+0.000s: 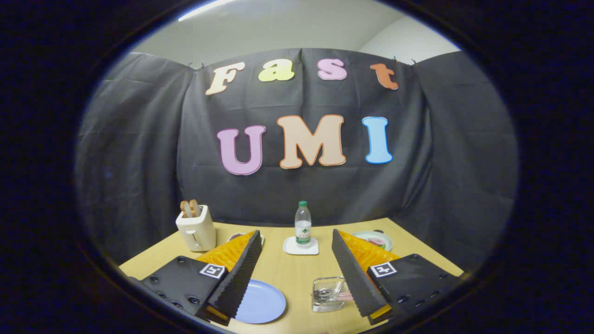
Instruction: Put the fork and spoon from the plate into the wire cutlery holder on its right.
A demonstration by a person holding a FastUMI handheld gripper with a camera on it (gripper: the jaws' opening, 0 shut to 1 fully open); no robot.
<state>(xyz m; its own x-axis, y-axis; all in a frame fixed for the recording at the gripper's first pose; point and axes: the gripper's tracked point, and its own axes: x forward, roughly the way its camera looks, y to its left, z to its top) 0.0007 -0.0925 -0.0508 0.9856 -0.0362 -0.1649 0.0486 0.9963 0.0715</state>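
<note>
Tool [297,273] fingers apart, empty, above worktop [297,273]. Plate [262,301] lower centre looks bare; holder [328,293] right of it. Likely finishing, retreat next.

smooth wood-look table [287,271], clear plastic bottle [303,225], matt cloth wall [139,153].

A toaster [196,230] holding bread slices [190,208] stands on the wooden surface [292,271]; a water bottle [302,225] stands upright on a white coaster [301,246].
</note>
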